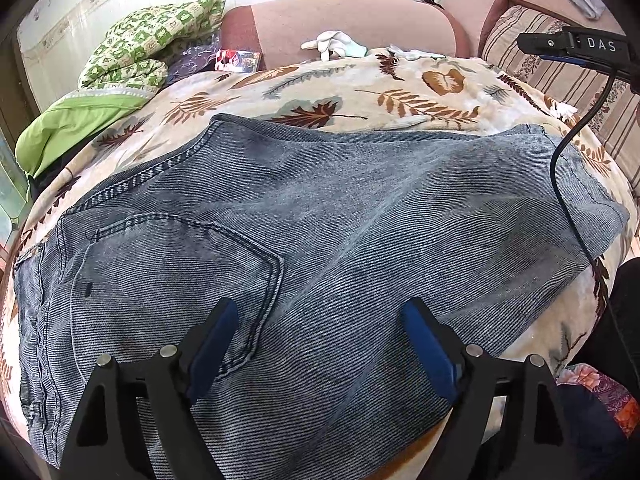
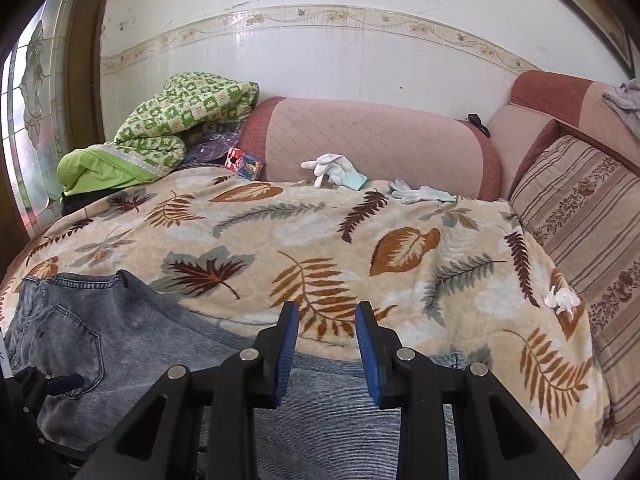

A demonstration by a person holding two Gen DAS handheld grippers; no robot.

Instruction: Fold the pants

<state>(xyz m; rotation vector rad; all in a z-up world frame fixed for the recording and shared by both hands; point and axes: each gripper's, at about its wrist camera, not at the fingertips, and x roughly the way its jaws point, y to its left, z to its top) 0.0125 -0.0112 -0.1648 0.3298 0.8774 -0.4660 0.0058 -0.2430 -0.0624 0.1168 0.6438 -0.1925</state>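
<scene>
Blue-grey denim pants [image 1: 320,220] lie flat on a leaf-patterned blanket [image 1: 304,84], waist and back pocket [image 1: 180,272] at the left, legs stacked and running right to the hems. My left gripper [image 1: 320,312] hovers open and empty over the seat, beside the pocket. In the right wrist view the pants [image 2: 120,344] fill the lower left. My right gripper [image 2: 327,312] is open and empty above the leg's far edge. The right gripper's body shows at the upper right of the left wrist view, its fingers out of sight.
A green quilt [image 2: 180,116] is piled at the back left. Two white gloves [image 2: 336,170] lie by the pink sofa back [image 2: 380,140]. A striped cushion [image 2: 580,220] is at the right. A crumpled tissue [image 2: 562,300] lies on the blanket. A black cable [image 1: 568,184] hangs over the hems.
</scene>
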